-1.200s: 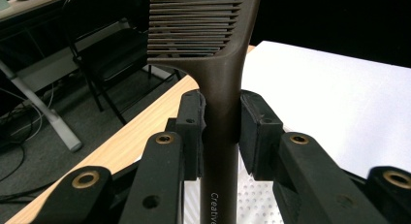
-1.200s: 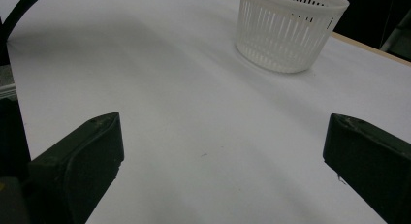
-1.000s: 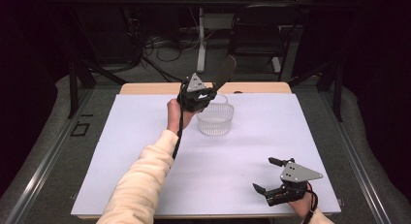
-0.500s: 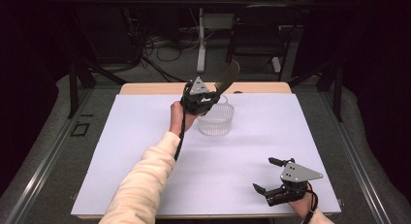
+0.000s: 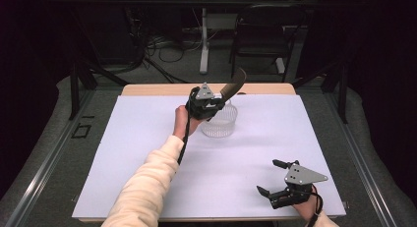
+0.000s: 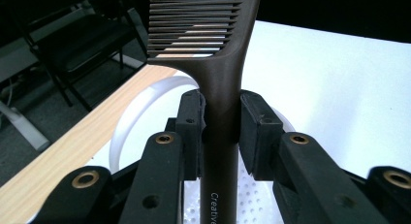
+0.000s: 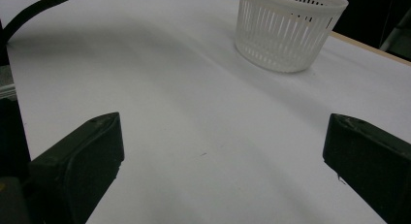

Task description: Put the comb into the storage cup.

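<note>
Gripping a dark brown comb (image 6: 220,64) by its handle, the left tool (image 5: 206,105) hangs above a white slotted basket (image 5: 219,123) near the far edge of the surface (image 5: 147,138). In the left gripper view the two black jaws press against either side of the handle, closed tight on it, and the comb's teeth sit at the top of the frame, beyond the jaws. Below them, the basket's white rim and its perforated bottom show, so the comb's lower end is over or inside the basket; whether it touches the bottom I cannot tell. From the high view, the comb (image 5: 234,83) slants up and away to the right from the tool, its toothed end reaching past the far edge of the surface. The person's left hand (image 5: 183,121) wraps the tool from behind, with a cream sleeve (image 5: 147,183) running back toward the near edge and a black cable trailing along the forearm.

The right tool (image 5: 275,180) rests low at the near right corner of the surface, well apart from the basket. Its jaws stand spread wide, with nothing between them; in the right gripper view only bare white surface lies in the gap, and the basket (image 7: 290,30) stands farther off at the upper right. A grey three-cornered plate tops each tool.

The surface is a white sheet over a wooden top, whose pale edge shows along the far side. Behind it, a dark chair (image 5: 260,35) stands on the floor.
</note>
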The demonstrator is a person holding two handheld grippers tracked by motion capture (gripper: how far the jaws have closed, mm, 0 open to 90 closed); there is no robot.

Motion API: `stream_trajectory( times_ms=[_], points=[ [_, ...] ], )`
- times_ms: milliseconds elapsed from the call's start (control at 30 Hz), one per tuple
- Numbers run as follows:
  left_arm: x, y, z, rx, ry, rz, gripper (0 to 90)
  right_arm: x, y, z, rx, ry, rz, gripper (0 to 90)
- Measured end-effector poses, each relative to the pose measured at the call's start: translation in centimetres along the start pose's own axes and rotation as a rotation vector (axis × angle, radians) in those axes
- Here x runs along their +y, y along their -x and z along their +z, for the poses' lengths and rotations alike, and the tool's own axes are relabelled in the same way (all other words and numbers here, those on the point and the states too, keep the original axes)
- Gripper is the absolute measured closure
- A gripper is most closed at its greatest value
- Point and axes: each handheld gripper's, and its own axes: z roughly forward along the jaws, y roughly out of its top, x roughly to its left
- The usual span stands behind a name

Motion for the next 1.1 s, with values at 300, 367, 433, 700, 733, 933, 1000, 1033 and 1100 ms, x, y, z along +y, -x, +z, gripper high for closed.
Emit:
stream_trajectory(
  times_ms=[300, 367, 433, 700, 733, 933, 1000, 1033, 1100],
  points=[
    [-0.2, 0.0, 0.3, -0.026, -0.030, 0.011, 71.9, 0.0, 0.0, 0.0, 0.002, 0.000, 0.002, 0.6],
    [-0.2, 0.0, 0.4, -0.030, -0.036, 0.014, 71.9, 0.0, 0.0, 0.0, 0.002, 0.001, 0.002, 0.6],
    [-0.2, 0.0, 0.5, -0.031, -0.038, 0.018, 71.9, 0.0, 0.0, 0.0, 0.002, 0.000, 0.002, 0.6],
    [-0.3, 0.0, 0.8, -0.045, -0.055, 0.021, 71.8, 0.0, 0.0, 0.0, 0.002, -0.002, 0.003, 0.7],
    [-0.3, 0.1, 0.8, -0.048, -0.058, 0.016, 71.8, 0.0, 0.0, 0.0, 0.001, -0.002, 0.004, 0.7],
    [-0.5, 0.0, 1.0, -0.052, -0.065, 0.017, 71.8, 0.0, 0.0, 0.0, 0.001, -0.002, 0.004, 0.7],
    [-0.5, 0.0, 1.1, -0.054, -0.068, 0.015, 71.8, 0.0, 0.0, 0.0, 0.001, -0.003, 0.004, 0.7],
    [-0.6, 0.0, 1.1, -0.055, -0.070, 0.016, 71.8, 0.0, 0.0, 0.0, 0.001, -0.002, 0.004, 0.7],
    [-0.6, 0.0, 1.2, -0.055, -0.072, 0.016, 71.8, 0.0, 0.0, 0.0, 0.000, -0.003, 0.004, 0.7]
  ],
)
